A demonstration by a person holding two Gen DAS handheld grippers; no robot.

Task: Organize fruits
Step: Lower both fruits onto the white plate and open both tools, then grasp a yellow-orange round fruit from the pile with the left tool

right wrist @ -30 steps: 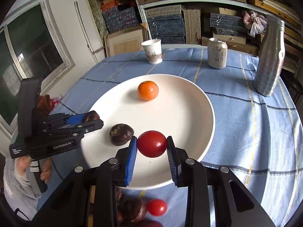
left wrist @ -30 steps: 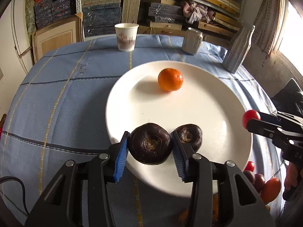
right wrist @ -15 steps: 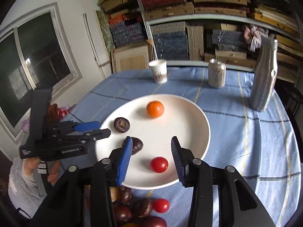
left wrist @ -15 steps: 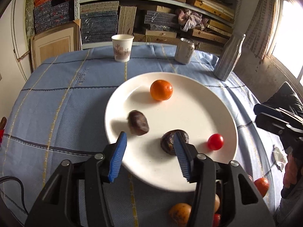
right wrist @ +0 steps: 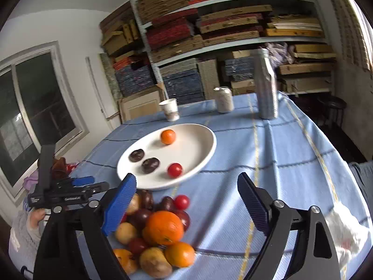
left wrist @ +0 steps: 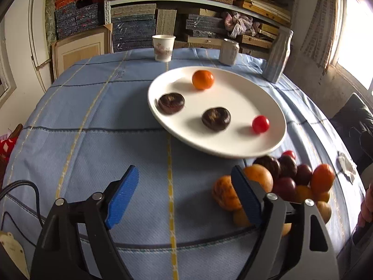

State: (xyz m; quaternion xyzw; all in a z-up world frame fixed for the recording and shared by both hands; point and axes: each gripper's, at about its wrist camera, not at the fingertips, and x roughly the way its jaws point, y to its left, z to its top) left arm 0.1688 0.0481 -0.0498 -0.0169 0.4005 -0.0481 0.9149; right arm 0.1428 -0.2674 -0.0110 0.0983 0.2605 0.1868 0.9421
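Both grippers are empty right now. The left gripper (left wrist: pixel 184 186) has its jaws spreading wide over bare blue tablecloth (left wrist: pixel 93 140), nothing between them. The right gripper (right wrist: pixel 186 198) is opening wide too, hanging just above the loose fruit pile (right wrist: pixel 158 231) near the table edge, pads not touching any of it. On the white plate (left wrist: pixel 233 144) sit a mandarin (left wrist: pixel 202 79), two dark chestnut-looking fruits (left wrist: pixel 171 103) (left wrist: pixel 216 118) and a cherry tomato (left wrist: pixel 260 124), all apart from each other. A paper cup (left wrist: pixel 163 47), a can (left wrist: pixel 229 52) and a grey bottle (left wrist: pixel 278 56) stand behind the plate.
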